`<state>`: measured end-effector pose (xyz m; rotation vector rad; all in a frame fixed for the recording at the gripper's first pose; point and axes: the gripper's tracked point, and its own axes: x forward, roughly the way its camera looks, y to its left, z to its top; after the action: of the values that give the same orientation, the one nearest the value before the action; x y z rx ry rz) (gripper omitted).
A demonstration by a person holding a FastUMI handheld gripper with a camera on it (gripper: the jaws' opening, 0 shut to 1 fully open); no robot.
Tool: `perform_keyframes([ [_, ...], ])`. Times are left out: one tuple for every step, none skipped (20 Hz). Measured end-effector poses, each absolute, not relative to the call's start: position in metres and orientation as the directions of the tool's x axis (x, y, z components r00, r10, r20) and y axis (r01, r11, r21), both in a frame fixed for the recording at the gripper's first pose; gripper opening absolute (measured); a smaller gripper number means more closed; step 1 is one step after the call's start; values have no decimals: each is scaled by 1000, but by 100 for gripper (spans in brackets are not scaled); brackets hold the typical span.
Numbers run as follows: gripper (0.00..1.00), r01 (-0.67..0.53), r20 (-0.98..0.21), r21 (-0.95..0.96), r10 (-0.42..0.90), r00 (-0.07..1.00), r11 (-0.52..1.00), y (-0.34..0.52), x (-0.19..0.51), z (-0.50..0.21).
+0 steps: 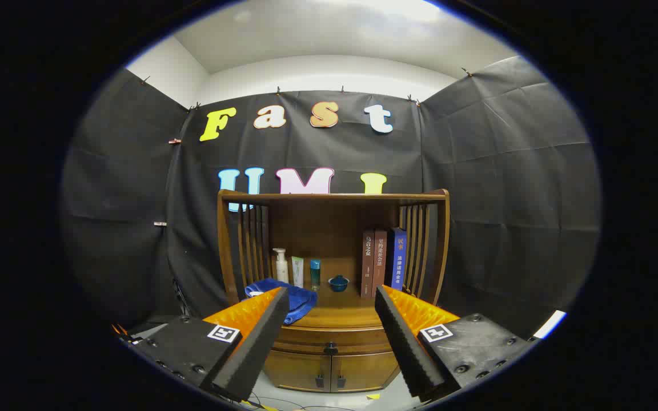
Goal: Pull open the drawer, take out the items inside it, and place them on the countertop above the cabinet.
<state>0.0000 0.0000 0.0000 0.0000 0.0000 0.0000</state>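
Note:
A wooden cabinet stands some way ahead of me, seen between my fingers. Its drawer is shut, with a dark knob at its middle, just below the curved countertop. Two lower doors with small handles sit under the drawer. My gripper is open, its fingers spread wide and holding nothing, well short of the cabinet. The drawer's contents are hidden.
On the countertop lie a blue cloth, a white pump bottle, a white tube, a small teal bottle, a dark blue bowl and three upright books. Slatted wooden sides and a top rail enclose it.

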Motion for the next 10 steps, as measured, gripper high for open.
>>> perform_keyframes([
  [99,1,-1,3,-1,1000,1000,-1,2,0],
  [99,1,-2,9,-1,1000,1000,-2,2,1],
  [99,2,-3,13,-2,1000,1000,-2,3,1],
  [99,3,-3,17,-3,1000,1000,-4,4,3],
  [99,4,-2,16,-4,1000,1000,-5,4,5],
  [99,3,-2,16,-3,1000,1000,-6,3,5],
  [99,1,-3,15,-1,1000,1000,-6,2,5],
  [99,0,-5,15,0,1000,1000,-6,2,4],
  [99,0,-7,15,0,1000,1000,-6,3,4],
  [99,2,-10,15,-2,1000,1000,-7,3,4],
])
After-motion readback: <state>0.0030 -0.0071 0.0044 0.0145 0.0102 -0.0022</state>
